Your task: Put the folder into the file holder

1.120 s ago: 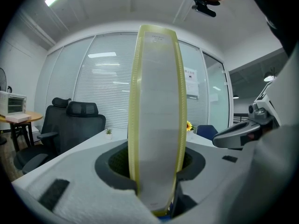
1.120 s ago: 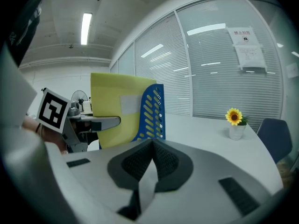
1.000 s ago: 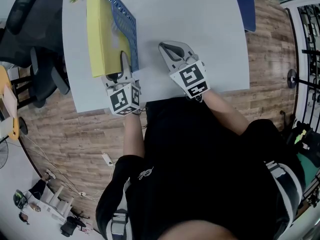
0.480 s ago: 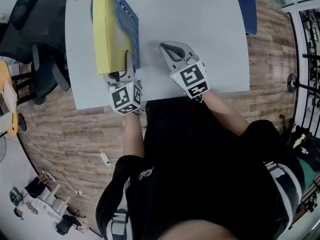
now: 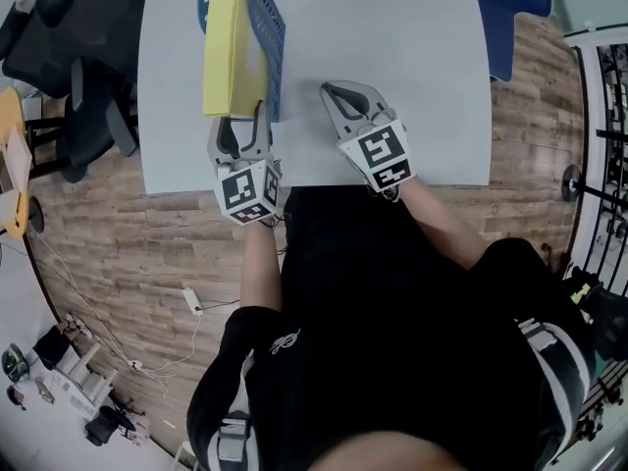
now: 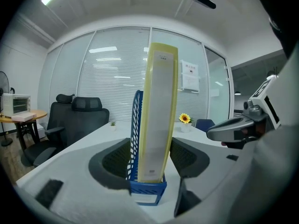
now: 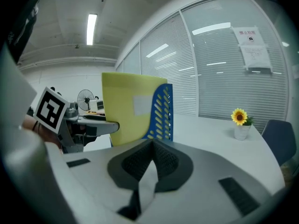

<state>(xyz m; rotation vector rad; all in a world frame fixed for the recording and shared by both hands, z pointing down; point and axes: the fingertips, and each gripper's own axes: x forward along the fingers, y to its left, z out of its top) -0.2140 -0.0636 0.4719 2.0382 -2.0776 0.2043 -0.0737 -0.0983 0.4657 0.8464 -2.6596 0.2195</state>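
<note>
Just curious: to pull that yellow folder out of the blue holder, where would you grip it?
Probably the narrow spine of the folder, from the open near end of the file holder: it stands upright, spine outward, mesh wall alongside.

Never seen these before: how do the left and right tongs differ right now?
The left tongs have just been opening, pads clear of the yellow folder between them; the right tongs are shut, empty. Left faces the blue file holder; right sits beside it. Both carry marker cubes.

Folder upright in file holder on table; left tool before it, right tool rightward.
</note>
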